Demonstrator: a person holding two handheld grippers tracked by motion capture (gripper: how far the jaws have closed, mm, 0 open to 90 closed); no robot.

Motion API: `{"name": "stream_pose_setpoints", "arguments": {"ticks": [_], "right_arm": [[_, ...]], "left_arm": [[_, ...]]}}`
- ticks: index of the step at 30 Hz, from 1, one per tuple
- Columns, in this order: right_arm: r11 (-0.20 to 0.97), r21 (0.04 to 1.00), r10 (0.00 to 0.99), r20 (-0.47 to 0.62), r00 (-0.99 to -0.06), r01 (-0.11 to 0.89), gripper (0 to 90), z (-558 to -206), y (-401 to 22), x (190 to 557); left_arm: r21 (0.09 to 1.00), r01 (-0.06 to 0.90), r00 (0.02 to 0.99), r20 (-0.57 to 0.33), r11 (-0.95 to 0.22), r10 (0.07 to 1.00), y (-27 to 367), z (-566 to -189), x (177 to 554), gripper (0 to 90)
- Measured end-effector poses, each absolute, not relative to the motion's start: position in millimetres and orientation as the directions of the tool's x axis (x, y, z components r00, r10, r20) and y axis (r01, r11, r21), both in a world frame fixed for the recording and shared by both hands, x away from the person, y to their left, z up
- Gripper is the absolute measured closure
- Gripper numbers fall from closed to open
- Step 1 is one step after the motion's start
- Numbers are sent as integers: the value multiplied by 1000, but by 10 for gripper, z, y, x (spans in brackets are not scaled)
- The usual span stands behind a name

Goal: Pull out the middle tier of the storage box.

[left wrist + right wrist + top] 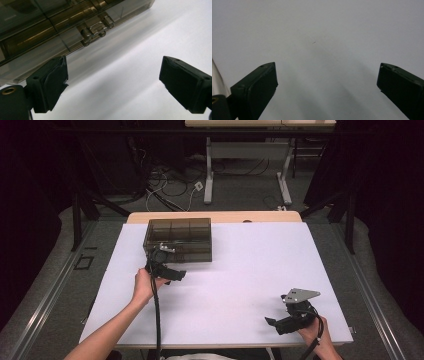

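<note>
Two grippers are in the person's hands, and both have their jaws wide apart with nothing between them. Left gripper (172, 275) sits just in front of the brown see-through box (178, 239), near the box's front left corner. Right gripper (278, 322) rests far off, low at the near right part of the table, aimed at bare white top.

That box is the biggest thing on the table. It sits at the far left side, shut, with little rooms inside it. In the left gripper view, its clear latch (96, 31) shows on the front wall, just above and beyond the open jaws.

I think the step in hand is working that latch, and the left gripper looks free of it now. Next, the left gripper would need to line up with the small latch and close on it gently, or lift the lid edge. The right one may need to come over and hold the box steady.

White table top (260, 270) is plain. Around it are grey floor, dark curtains, another desk's legs (209, 170) and loose cables (165, 185).
</note>
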State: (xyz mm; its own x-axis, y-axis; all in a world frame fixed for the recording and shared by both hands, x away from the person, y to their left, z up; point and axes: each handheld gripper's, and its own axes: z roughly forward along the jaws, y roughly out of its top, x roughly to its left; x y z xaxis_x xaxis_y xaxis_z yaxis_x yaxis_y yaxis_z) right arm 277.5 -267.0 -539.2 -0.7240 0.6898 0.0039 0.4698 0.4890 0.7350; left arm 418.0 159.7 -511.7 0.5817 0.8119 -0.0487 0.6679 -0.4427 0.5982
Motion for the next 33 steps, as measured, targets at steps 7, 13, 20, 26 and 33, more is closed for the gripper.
{"name": "stream_pose_setpoints", "arguments": {"ticks": [7, 13, 20, 26, 33], "right_arm": [[486, 736, 690, 8, -724, 471, 24, -5392, -2673, 2774], [490, 736, 687, 4, -726, 468, 24, -5391, -2676, 2778], [498, 732, 678, 5, -735, 465, 24, -5386, -2672, 2773], [490, 739, 682, 6, -732, 463, 24, -5391, -2674, 2769], [494, 735, 683, 2, -730, 464, 24, -5382, -2679, 2767]], "left_arm": [[595, 638, 631, -37, -490, 775, 1656, -5157, 4165, 3], [610, 608, 662, -35, -509, 749, 1728, -5182, 4153, 2], [615, 563, 726, -48, -553, 686, 1837, -5138, 4159, 3], [650, 519, 751, -38, -555, 659, 1884, -5114, 4158, 2], [662, 468, 784, -5, -586, 620, 1908, -5062, 4174, 4]]}}
